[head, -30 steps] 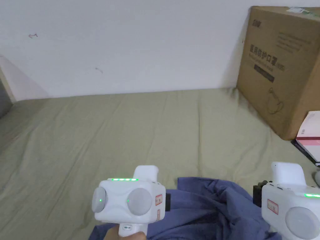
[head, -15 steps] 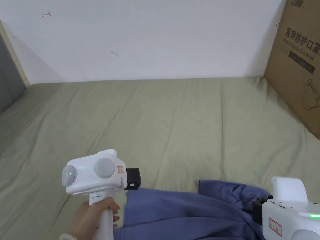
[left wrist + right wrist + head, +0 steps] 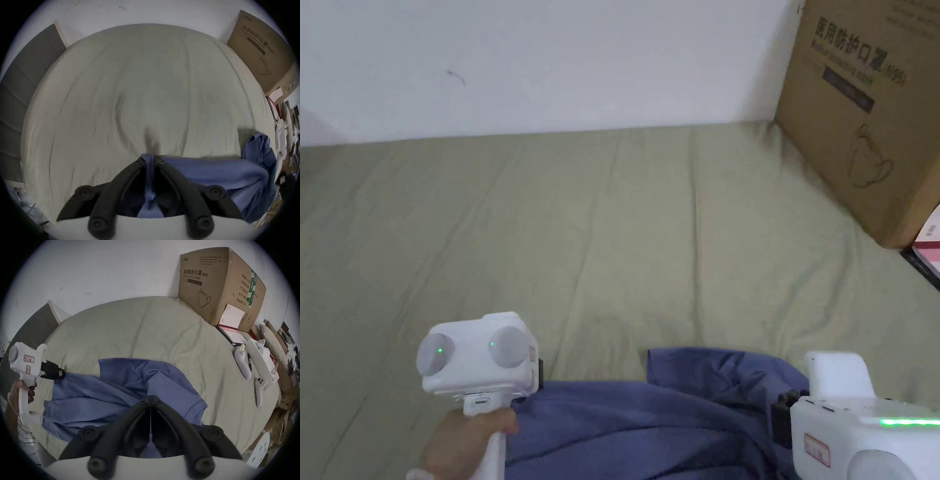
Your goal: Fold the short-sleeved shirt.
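A blue short-sleeved shirt (image 3: 650,425) lies crumpled on the near part of a bed with an olive sheet (image 3: 612,237). My left gripper (image 3: 150,160) is shut on a bunched edge of the shirt; the cloth runs from it to the right. In the head view the left gripper (image 3: 537,375) is at the shirt's left end, held by a hand. The right gripper view shows the left gripper (image 3: 60,373) pinching that corner. My right gripper (image 3: 150,398) is shut, with folds of the shirt (image 3: 113,391) drawn into its tips. One sleeve (image 3: 193,407) lies just right of it.
A large cardboard box (image 3: 862,112) stands at the bed's far right corner against the white wall. A pink and white box (image 3: 928,250) leans beside it. White controllers (image 3: 242,363) lie along the right edge. A grey panel (image 3: 32,65) borders the left.
My left gripper has moved left from the middle with the shirt's edge in it, drawing the cloth out wider. The right gripper has stayed near the shirt's right end. The head camera shifted.
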{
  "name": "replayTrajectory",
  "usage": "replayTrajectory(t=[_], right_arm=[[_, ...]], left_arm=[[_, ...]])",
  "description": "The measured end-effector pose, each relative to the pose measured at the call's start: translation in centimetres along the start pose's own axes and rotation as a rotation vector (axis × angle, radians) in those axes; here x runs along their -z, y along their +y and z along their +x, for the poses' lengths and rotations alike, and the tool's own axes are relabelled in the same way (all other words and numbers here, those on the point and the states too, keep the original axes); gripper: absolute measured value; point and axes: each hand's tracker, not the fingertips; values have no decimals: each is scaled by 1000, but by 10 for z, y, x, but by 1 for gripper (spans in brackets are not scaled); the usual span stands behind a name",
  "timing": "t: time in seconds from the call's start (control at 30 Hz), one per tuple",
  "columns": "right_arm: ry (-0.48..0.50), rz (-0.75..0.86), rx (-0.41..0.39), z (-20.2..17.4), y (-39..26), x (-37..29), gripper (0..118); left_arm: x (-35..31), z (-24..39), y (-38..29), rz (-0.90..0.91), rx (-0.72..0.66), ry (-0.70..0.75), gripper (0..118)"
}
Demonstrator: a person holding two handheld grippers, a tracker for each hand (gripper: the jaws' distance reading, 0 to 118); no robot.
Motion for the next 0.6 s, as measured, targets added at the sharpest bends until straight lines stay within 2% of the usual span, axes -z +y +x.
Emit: replayTrajectory(t=[0.1, 0.13, 0.17, 0.23, 0.3, 0.37, 0.43, 0.53, 0.6], right_arm=[[3, 30, -31, 12, 26, 8, 2], [5, 18, -65, 15, 40, 17, 13], [16, -14, -101, 18, 52, 27, 36], [42, -104, -162, 26, 76, 60, 92], [84, -168, -170, 37, 89, 91, 96], [20, -209, -130, 44, 98, 115, 96], [-27, -278, -76, 56, 98, 139, 93], [-12, -348, 33, 62, 84, 154, 89], [23, -382, -6, 63, 75, 169, 84]], left_arm=[[-20, -6, -1, 37, -20, -34, 8], [-25, -10, 1, 44, -23, -47, 8], [-32, -12, 3, 54, -32, -53, 8], [-46, -14, 4, 80, -40, -75, 8], [-58, -17, 5, 110, -41, -95, 8], [-66, -19, 4, 121, -31, -104, 8], [-67, -21, 6, 123, -16, -101, 8], [-64, -22, 7, 125, -18, -99, 8], [-59, -21, 7, 115, -22, -96, 8]])
